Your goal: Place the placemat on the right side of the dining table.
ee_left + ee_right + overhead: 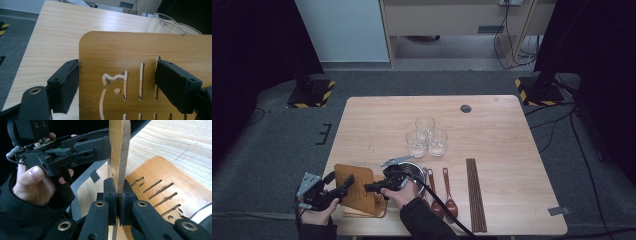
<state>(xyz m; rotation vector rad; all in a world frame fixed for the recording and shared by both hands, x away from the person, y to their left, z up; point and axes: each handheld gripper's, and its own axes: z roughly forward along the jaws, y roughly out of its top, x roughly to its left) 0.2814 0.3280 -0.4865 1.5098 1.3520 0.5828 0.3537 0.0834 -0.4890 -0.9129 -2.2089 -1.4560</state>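
Note:
A thin wooden board (354,187) with cut-out slots is held up off the table's front left corner, tilted on edge. My left gripper (343,186) is shut on its left side, and the left gripper view has the board's face (130,50) running between my left gripper's (120,85) pads. My right gripper (119,195) is shut on the board's (120,150) thin edge from the other side. The left gripper (105,145) clamps that board farther up. A second slotted board (155,175) lies flat beneath.
Three clear glasses (427,137) stand mid-table, with a metal bowl (414,170) just in front of them, close to my right hand. Wooden spoons (442,192) and dark chopsticks (475,195) lie to the right. The table's front edge is close.

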